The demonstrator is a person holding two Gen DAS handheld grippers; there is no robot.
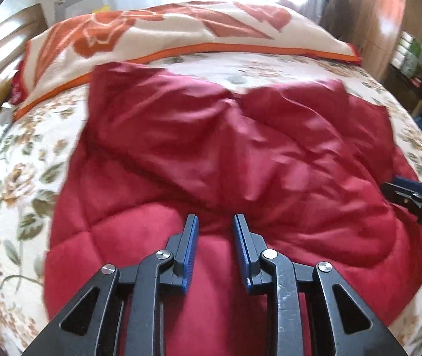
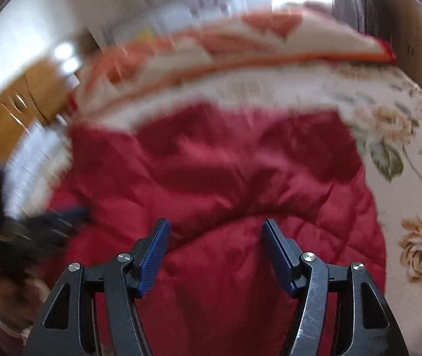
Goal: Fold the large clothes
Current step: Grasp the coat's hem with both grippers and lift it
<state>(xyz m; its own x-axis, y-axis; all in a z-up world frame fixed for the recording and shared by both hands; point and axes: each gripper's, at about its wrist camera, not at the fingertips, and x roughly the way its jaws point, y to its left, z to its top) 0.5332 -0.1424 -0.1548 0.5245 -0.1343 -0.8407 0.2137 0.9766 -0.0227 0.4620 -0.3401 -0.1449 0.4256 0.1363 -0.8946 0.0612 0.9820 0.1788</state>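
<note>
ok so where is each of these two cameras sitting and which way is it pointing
Left wrist: on the left tool, looking forward and down over the red quilted coat toward the folded blanket; its open fingers show, and the right tool at the right edge.
Right wrist: on the right tool, facing the same way, blurred; its open fingers show, and the left tool at left.
Shared: coat, blanket, floral bedspread.
</note>
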